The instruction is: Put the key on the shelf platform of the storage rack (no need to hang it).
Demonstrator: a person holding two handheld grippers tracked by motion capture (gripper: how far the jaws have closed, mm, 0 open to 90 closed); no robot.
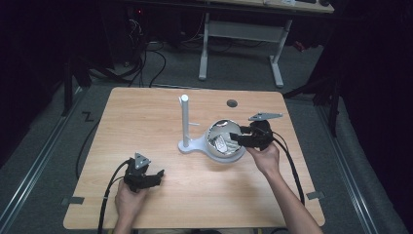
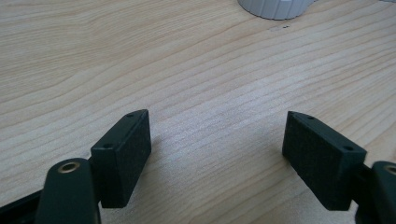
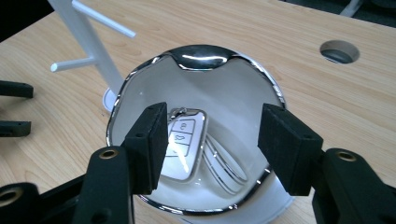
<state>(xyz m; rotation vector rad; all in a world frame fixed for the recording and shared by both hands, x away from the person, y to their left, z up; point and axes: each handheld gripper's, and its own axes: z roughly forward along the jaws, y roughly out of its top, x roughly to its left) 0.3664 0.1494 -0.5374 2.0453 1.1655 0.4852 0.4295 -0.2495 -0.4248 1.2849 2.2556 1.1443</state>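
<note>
Both grippers stand empty: the right gripper (image 3: 212, 140), half spread above the chrome-rimmed bowl (image 3: 140, 74) with the car key fob (image 3: 184, 142) lying inside, should lift straight clear without clipping its rim, while the left gripper (image 2: 217, 154) rests wide apart near the bowl.

Black hand-held gripper (image 1: 157, 174), grey plate, seemingly foam-padded jaws.

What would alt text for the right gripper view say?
A white car key fob lies inside a white bowl with a shiny chrome rim, with the open right gripper above it. A white peg stand rises behind on the wooden table.
</note>
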